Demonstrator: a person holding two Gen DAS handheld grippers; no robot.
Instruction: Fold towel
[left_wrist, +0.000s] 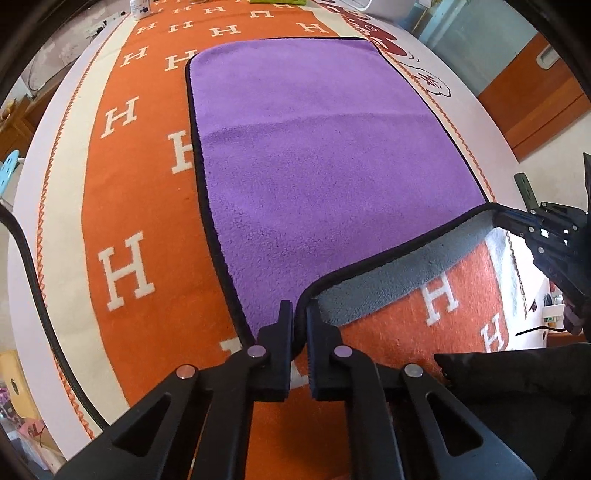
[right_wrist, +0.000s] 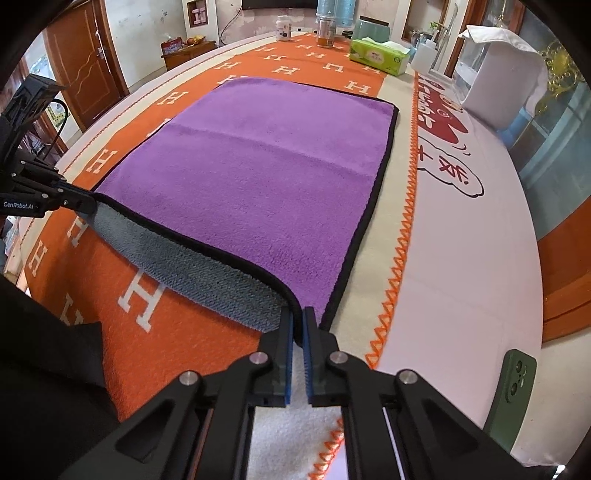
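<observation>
Towel: we see the purple towel (left_wrist: 325, 155) spread flat on the orange H-patterned cloth (left_wrist: 122, 206) over the desk (right_wrist: 461, 258), its near edge lifted so the grey underside (right_wrist: 192, 266) shows.
Left tongs: our left tongs (left_wrist: 300, 314) are closed on the near corner at 6 o'clock in the left wrist view.
Right tongs: our right tongs (right_wrist: 297, 317) pinch the other near corner, closed on the black hem.
Surroundings: a green tissue box (right_wrist: 378, 55) and bottles (right_wrist: 325, 31) stand at 12 o'clock beyond the towel; a green phone (right_wrist: 513, 387) lies at 4 o'clock.
</observation>
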